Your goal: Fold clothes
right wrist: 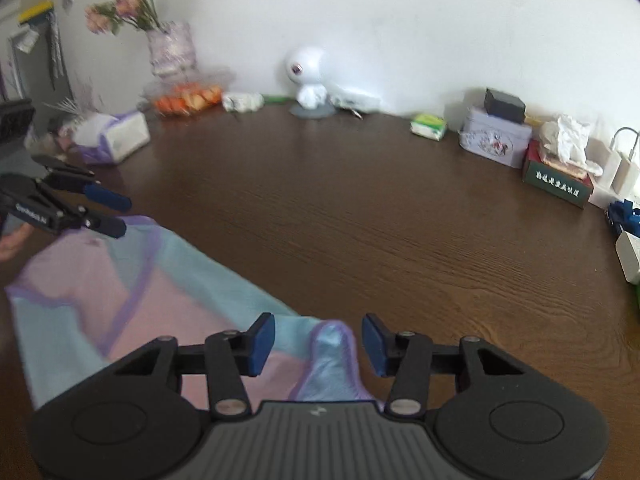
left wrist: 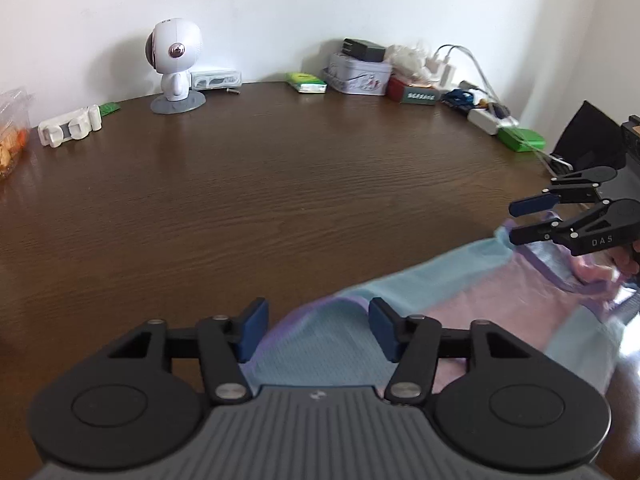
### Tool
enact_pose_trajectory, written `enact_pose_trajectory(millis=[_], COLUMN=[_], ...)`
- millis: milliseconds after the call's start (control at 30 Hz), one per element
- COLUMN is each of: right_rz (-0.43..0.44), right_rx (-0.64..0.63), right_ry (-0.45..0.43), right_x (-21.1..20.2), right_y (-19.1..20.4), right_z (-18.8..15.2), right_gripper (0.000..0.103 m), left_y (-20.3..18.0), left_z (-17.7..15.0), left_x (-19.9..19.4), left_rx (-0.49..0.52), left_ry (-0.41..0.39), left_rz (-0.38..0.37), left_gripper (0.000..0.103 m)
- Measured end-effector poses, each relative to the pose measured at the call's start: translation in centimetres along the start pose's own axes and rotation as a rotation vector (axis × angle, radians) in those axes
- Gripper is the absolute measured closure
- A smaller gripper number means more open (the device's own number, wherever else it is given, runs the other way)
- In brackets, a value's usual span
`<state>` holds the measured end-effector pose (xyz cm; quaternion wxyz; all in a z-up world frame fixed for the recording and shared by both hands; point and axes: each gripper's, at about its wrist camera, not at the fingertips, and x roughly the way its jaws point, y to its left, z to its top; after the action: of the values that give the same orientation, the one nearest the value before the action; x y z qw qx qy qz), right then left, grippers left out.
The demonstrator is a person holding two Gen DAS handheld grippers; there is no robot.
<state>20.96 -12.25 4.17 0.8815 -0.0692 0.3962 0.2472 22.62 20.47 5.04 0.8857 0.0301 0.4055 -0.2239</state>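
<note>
A pastel garment [left wrist: 480,292] in pink and light blue with purple trim lies on the near side of a dark wooden table [left wrist: 280,184]. My left gripper [left wrist: 318,330] is open, with a raised fold of the cloth between its blue pads. At the right edge of the left wrist view, my right gripper [left wrist: 516,222] stands open over the garment's far corner. In the right wrist view, the right gripper [right wrist: 318,344] is open around a purple-edged bump of the garment [right wrist: 192,280]. The left gripper [right wrist: 123,216] shows open at the left, above the cloth's other end.
Along the wall stand a white robot figure [left wrist: 174,64], a tin box [left wrist: 356,74], a green pack [left wrist: 306,82], chargers and a power strip [left wrist: 486,120]. A tissue pack [right wrist: 116,136], a flower vase [right wrist: 170,46] and a fruit container [right wrist: 188,98] sit at the back left.
</note>
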Motion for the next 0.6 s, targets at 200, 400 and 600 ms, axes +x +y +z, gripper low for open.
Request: enact_pose_trajectory(millis=[200, 400, 600], right_rz=[0.008, 0.002, 0.035], right_rx=[0.010, -0.017, -0.077], right_ry=[0.013, -0.014, -0.088], right_x=[1.3, 0.7, -2.7], right_y=[-0.3, 0.5, 2.1], right_z=[-0.2, -0.5, -1.0], right_gripper=[0.072, 0.099, 0.100], left_y=[-1.2, -0.6, -1.7], left_z=[-0.7, -1.3, -3.0], left_x=[0.9, 0.4, -4.0], left_rx=[0.076, 0.070, 0.095], left_ry=[0.015, -0.017, -0.110], left_rz=[-0.023, -0.049, 0.010], left_gripper=[0.079, 0.100, 0.100])
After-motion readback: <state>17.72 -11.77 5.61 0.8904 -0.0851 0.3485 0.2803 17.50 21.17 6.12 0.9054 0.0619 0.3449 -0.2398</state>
